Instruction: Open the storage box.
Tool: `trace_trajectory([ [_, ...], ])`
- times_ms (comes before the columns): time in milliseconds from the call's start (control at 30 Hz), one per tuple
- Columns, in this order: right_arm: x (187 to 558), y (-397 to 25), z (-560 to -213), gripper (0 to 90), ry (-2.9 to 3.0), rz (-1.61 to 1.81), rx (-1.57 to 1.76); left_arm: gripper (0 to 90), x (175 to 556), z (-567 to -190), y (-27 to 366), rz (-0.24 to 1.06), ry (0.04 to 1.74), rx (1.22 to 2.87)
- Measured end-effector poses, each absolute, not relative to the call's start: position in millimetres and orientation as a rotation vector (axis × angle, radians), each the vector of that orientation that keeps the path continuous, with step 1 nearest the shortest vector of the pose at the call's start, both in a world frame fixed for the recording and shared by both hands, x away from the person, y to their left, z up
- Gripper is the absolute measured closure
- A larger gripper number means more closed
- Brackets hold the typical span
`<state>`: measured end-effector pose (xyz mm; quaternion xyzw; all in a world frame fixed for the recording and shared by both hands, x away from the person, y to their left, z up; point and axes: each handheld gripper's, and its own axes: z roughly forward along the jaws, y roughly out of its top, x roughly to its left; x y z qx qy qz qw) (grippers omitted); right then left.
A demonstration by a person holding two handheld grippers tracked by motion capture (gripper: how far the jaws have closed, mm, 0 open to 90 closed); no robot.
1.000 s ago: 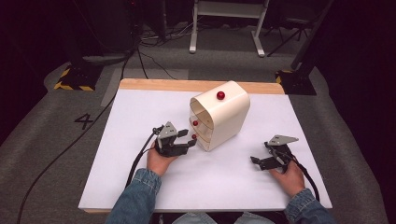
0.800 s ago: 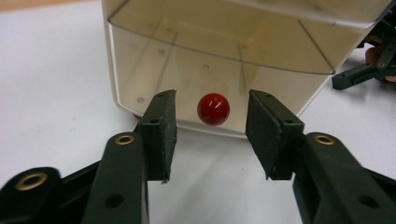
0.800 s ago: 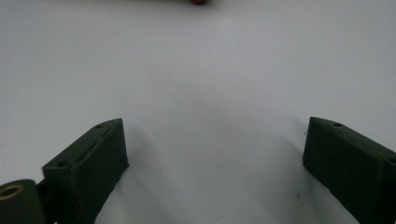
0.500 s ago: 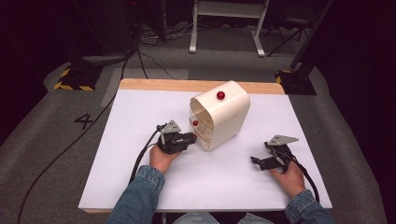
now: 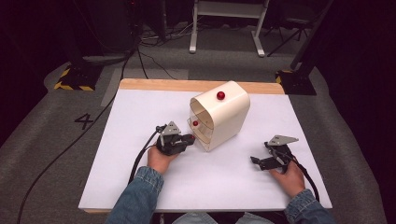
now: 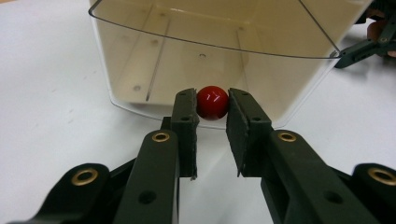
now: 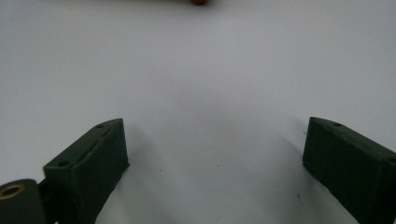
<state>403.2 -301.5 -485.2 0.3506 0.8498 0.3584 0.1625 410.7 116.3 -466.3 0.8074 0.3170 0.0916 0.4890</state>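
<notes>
We wear blue denim sleeves [image 5: 140, 196] on both forearms, cuffs at the lower edge of the high view. Our left gripper [image 6: 212, 114] has two black jaws with flat rectangular pads, small screw holes and brass-coloured pivot bushings [image 6: 160, 136]. Our right gripper [image 7: 215, 154] carries matching black blocks. Each unit bears a grey three-cornered plate [image 5: 281, 139] and a black trailing cable [image 5: 140, 156].

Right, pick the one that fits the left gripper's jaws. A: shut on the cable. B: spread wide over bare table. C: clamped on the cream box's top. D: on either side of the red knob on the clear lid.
D: in the left gripper view the left gripper has its jaws either side of the red knob on the clear lid.
</notes>
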Motion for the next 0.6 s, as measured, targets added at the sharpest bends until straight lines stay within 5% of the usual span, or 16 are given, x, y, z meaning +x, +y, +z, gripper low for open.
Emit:
trace_trajectory([
  [600,403.5,-301.7,-485.2,6.8,2.427,1.024,1.004,73.5,370.9,-460.3,158.9,0.265,0.784,2.004],
])
